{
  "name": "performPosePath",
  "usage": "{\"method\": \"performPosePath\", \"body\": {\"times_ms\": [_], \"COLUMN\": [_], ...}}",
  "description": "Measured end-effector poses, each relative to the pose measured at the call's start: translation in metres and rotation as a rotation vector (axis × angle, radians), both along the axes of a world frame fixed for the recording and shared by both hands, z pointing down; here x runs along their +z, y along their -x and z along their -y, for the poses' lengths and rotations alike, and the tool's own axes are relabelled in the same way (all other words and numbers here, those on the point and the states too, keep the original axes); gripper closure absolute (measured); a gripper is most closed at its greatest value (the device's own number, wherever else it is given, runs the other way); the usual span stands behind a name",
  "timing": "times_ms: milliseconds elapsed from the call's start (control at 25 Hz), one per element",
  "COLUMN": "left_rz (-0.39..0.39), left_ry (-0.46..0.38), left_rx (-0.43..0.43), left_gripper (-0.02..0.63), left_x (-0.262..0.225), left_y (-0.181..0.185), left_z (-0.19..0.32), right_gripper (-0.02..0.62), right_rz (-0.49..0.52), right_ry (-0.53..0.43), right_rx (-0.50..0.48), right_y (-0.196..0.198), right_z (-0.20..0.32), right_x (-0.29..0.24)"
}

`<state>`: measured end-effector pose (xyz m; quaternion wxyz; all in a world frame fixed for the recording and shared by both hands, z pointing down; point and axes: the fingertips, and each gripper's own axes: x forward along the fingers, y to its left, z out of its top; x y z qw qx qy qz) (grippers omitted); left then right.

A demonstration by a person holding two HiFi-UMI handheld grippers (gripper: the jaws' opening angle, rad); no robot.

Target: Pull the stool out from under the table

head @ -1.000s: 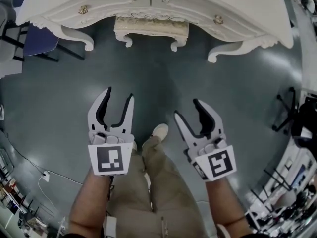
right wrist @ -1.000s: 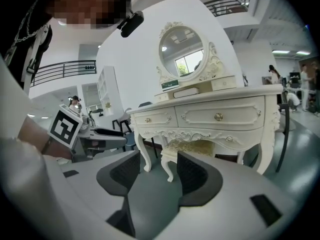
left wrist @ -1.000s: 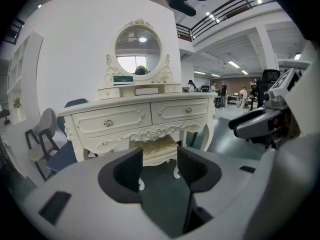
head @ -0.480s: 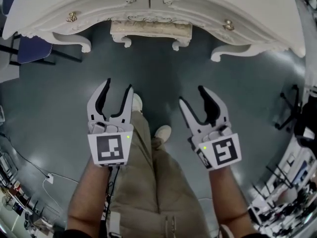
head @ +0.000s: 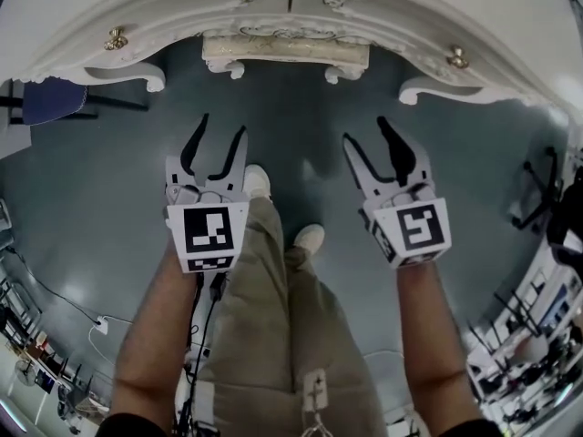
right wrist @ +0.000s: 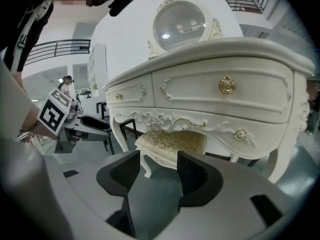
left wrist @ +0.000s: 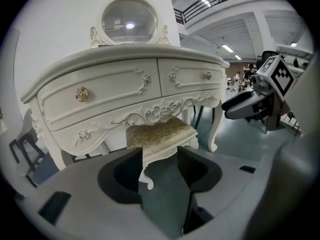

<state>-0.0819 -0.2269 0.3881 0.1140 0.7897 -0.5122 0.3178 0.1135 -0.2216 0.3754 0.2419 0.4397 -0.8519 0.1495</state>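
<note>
Stool: the stool (head: 285,53) is tucked under the middle of the white carved worktop (head: 182,12). Only its front seat edge and two curled front legs show in the head view.
Edges: the worktop's carved apron hangs just above the patterned seat. A curved worktop leg (head: 150,80) stands to either side, well apart from the stool.
Open room: bare grey-green floor (head: 109,180) stretches from the stool to the person's shoes (head: 256,182).
Left gripper (head: 222,127): jaws parted partway with nothing in them, held above the floor, short of the stool.
Right gripper (head: 366,131): jaws likewise parted and empty, level with the left and well apart from it.
Around: a round mirror (left wrist: 129,21) stands on the worktop, and gold knobs (head: 116,39) sit on its drawers. A blue chair (head: 50,103) is at the left, a black stand (head: 537,189) at the right, and a cable (head: 55,299) lies on the floor.
Markings: each gripper's cube (head: 209,230) bears a black-and-white square pattern. A small tag on the trousers (head: 314,391) is too small to read.
</note>
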Motion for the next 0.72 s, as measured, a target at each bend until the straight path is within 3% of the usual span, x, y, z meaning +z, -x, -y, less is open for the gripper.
{"method": "performPosePath", "body": {"times_ms": [480, 720], "left_rz": [0.093, 0.160], "left_ry": [0.067, 0.140], "left_rx": [-0.008, 0.021], "left_gripper": [0.400, 0.388], "left_x": [0.074, 0.122], "left_y": [0.033, 0.040], "left_z": [0.063, 0.083], "right_gripper": [0.374, 0.344], "right_rz": [-0.093, -0.217], "right_ry": [0.091, 0.133], "right_rx": [0.007, 0.003], "right_y": [0.006, -0.010], "right_z": [0.055, 0.086], "right_x": [0.084, 0.127]}}
